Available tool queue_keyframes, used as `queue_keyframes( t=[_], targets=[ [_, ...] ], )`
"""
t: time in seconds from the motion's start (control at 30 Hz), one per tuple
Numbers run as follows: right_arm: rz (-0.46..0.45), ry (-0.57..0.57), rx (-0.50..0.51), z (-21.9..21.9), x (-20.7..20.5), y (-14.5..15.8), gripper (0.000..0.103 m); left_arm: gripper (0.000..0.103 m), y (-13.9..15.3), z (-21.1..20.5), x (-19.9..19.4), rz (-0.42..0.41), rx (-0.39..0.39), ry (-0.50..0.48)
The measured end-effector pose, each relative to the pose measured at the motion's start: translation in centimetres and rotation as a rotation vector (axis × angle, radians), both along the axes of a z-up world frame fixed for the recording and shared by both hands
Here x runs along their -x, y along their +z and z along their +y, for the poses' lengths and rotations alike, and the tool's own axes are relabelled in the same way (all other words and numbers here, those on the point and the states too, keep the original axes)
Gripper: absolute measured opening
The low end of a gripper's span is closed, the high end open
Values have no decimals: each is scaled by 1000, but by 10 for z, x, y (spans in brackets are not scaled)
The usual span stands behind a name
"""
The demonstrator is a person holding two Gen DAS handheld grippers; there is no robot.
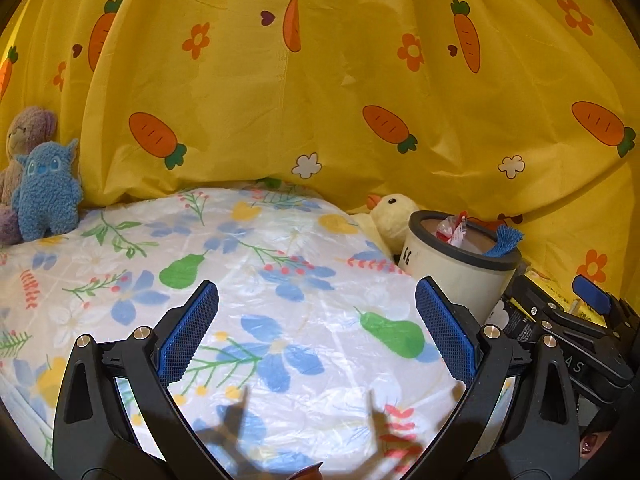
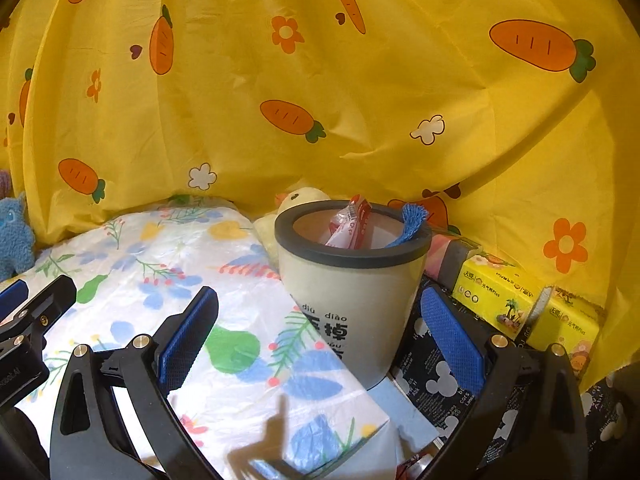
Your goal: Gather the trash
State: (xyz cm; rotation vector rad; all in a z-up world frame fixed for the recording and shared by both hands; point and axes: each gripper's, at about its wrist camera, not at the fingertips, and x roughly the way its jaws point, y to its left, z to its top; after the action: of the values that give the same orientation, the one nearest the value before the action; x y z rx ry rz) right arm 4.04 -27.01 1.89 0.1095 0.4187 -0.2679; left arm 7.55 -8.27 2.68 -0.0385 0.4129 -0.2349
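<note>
A cream bin with a dark rim [image 2: 352,292] stands at the right edge of the flowered table cover [image 2: 224,360]; it also shows in the left wrist view as the bin [image 1: 456,276]. A red-and-white wrapper [image 2: 352,224] and a blue tasselled scrap [image 2: 410,224] stick out of it. My right gripper [image 2: 320,336] is open, its fingers wide apart, with the bin's lower wall just ahead between them and untouched. My left gripper [image 1: 316,332] is open over the bare cover, nothing between its pads [image 1: 188,332].
A yellow carrot-print curtain [image 1: 320,80] hangs behind the table. A blue plush [image 1: 48,192] and a purple plush [image 1: 24,136] sit far left; a yellow duck plush [image 1: 390,216] leans behind the bin. Yellow tissue packs [image 2: 520,304] lie right of it on dark mouse-print cloth [image 2: 436,380].
</note>
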Motion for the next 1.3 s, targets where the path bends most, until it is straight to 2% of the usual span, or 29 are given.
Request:
queue_keyframes(
  t=[0.17,0.3,0.63,1.3],
  targets=[
    [-10,24,4,20,21,2,98,97,-2,19,21,10,-19,26],
    [-24,36,7,32,35,6,97,97,1,35,36,2,-3,44],
    [-47,89,24,57,62,12,97,97,-2,56,64,-10,-15,93],
    [-63,126,23,69,70,16,97,97,0,71,75,-20,-13,123]
  ],
)
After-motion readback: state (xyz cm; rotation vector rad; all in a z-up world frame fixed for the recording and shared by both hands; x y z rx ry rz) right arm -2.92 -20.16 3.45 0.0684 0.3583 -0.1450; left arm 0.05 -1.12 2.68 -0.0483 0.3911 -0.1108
